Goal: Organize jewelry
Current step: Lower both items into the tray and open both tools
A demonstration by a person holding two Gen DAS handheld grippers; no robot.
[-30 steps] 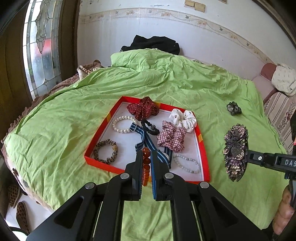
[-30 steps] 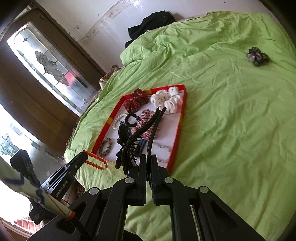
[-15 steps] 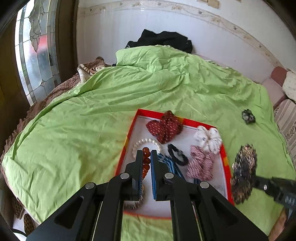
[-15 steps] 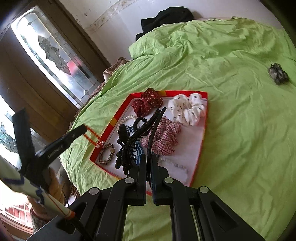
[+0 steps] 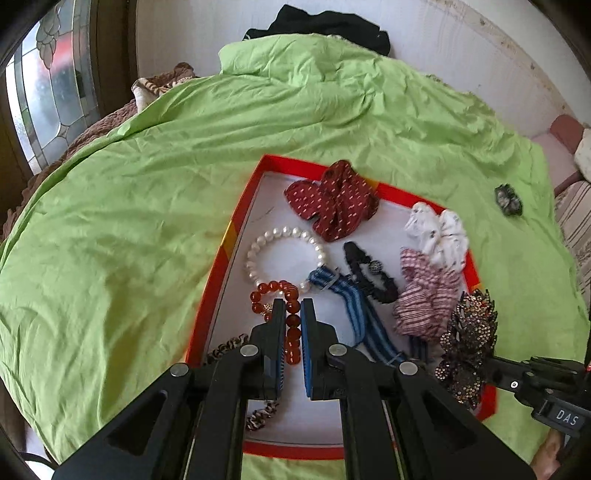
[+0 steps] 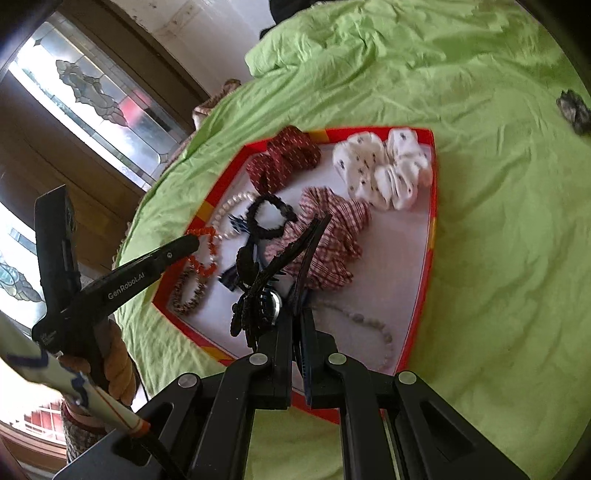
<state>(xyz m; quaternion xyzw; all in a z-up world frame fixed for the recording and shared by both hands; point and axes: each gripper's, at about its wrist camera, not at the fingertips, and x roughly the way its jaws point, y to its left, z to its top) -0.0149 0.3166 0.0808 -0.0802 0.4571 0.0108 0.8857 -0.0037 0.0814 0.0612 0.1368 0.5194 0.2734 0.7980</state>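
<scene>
A red-rimmed tray [image 5: 216, 280] with a white floor lies on the green bedspread and holds scrunchies, bracelets and a striped ribbon. My left gripper [image 5: 293, 308] is shut on an amber bead bracelet [image 5: 275, 291], low over the tray's left part beside the pearl bracelet [image 5: 284, 251]. My right gripper [image 6: 297, 317] is shut on a dark rhinestone claw clip [image 6: 273, 273], over the tray's near right part; the clip also shows in the left wrist view [image 5: 467, 343]. The tray's rim shows in the right wrist view too [image 6: 430, 236].
A small dark scrunchie [image 5: 508, 199] lies alone on the bedspread, right of the tray; it shows in the right wrist view [image 6: 573, 110]. A stained-glass window [image 5: 40, 96] stands at the left. Black clothing [image 5: 321, 22] lies by the far wall.
Both grippers have come down and forward over the tray. The amber bracelet now hangs low over the tray floor, and the claw clip has moved in above the tray's right edge.
</scene>
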